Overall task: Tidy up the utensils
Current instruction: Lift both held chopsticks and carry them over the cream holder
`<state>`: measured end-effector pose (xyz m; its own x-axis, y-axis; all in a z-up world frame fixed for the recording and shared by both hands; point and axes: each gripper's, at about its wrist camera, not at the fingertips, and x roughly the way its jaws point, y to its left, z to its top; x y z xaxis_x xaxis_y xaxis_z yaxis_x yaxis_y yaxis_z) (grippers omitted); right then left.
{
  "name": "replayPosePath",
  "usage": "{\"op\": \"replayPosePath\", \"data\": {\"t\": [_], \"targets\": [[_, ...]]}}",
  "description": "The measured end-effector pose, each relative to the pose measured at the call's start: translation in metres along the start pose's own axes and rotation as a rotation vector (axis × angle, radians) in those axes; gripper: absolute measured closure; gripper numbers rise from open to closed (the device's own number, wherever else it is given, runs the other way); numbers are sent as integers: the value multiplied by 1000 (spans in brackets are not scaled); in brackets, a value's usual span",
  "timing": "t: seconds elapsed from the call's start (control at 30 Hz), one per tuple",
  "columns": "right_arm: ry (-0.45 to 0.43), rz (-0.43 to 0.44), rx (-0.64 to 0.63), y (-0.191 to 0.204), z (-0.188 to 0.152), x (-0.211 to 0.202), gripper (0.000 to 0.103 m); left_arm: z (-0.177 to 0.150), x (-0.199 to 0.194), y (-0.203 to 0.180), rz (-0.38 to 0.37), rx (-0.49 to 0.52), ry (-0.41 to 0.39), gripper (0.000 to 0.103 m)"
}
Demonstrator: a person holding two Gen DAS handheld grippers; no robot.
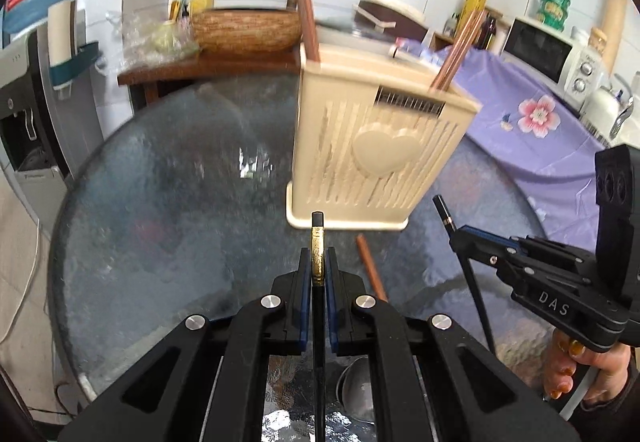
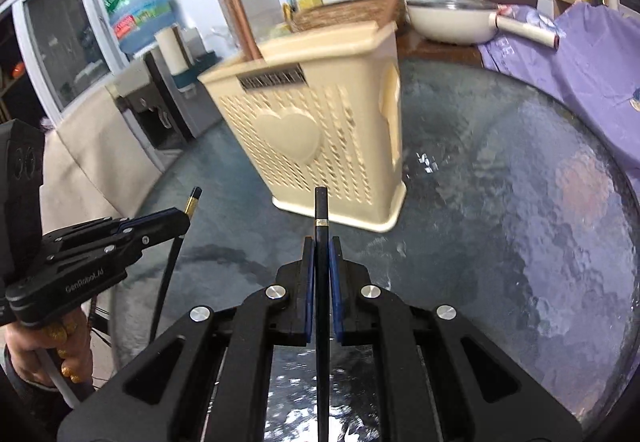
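Clamping a black chopstick with a gold band in the left gripper, pads nearly touching, squeezing it on both sides; tip poking forward toward the base of the cream utensil holder. Clamping a second black chopstick in the right gripper, closed just as tight around the stick; pointing at the holder's near bottom corner, apart from it. Standing upright on the round glass table, holder with a heart on its slotted front; already holding brown chopsticks at its far left corner and more at the right. Lying flat on the glass just in front of the holder, one loose brown chopstick. Draping over the table's right side, a purple cloth.
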<state>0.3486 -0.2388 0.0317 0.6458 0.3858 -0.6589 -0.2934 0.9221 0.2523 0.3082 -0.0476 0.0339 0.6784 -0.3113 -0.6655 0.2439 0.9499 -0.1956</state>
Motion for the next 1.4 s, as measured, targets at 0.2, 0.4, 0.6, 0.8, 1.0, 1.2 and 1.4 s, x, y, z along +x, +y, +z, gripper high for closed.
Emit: {"op": "replayPosePath", "data": {"t": [0.2, 0.4, 0.6, 0.8, 1.0, 1.2, 1.4], "targets": [[-85, 58, -28, 11, 7, -42, 95, 10, -35, -4, -6, 10, -82, 97], [-149, 86, -70, 21, 15, -77, 95, 17, -59, -5, -7, 18, -141, 97], [-182, 96, -87, 25, 23, -97, 95, 25, -80, -4, -4, 26, -190, 97], [-196, 96, -98, 28, 27, -108, 95, 29, -97, -3, 4, 33, -226, 97], [-209, 96, -114, 34, 32, -113, 95, 35, -106, -5, 8, 45, -249, 97], [-221, 86, -122, 38, 38, -116, 95, 42, -108, -12, 9, 59, -265, 97], [-231, 80, -148, 46, 52, -122, 95, 55, -114, -21, 4, 86, -285, 97]]}}
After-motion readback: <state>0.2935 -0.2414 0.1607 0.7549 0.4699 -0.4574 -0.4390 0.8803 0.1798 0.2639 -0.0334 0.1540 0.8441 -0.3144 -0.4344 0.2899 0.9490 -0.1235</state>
